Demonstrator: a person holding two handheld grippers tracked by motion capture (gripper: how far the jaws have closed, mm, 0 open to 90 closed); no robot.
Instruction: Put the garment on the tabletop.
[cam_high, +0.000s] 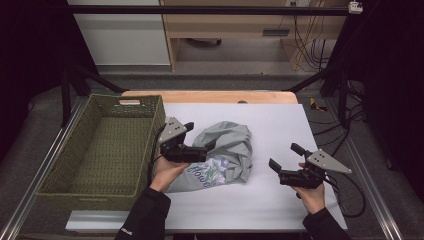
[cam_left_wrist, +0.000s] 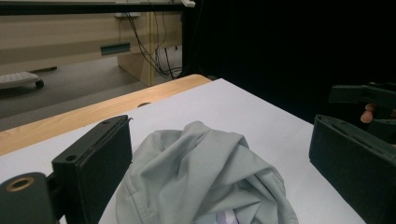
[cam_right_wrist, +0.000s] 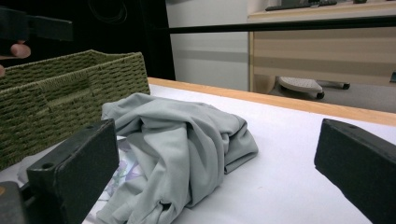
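A crumpled pale grey-green garment (cam_high: 230, 145) with a printed patch lies in a heap on the white sheet (cam_high: 285, 125). My left gripper (cam_high: 199, 136) is at the heap's left side and is open. In the left gripper view its jaws stand wide apart, with the garment (cam_left_wrist: 210, 177) low between them. My right gripper (cam_high: 286, 156) hovers open to the right of the heap, apart from it, with nothing between its jaws. In the right gripper view the garment (cam_right_wrist: 182, 135) lies ahead and to the left.
A green woven basket (cam_high: 127, 101) stands at the table's left, beside the left hand; it shows as basket (cam_right_wrist: 70, 88) in the right gripper view too. Bare white sheet stretches right of and behind the garment. A wooden table edge (cam_high: 210, 96) runs along the back.
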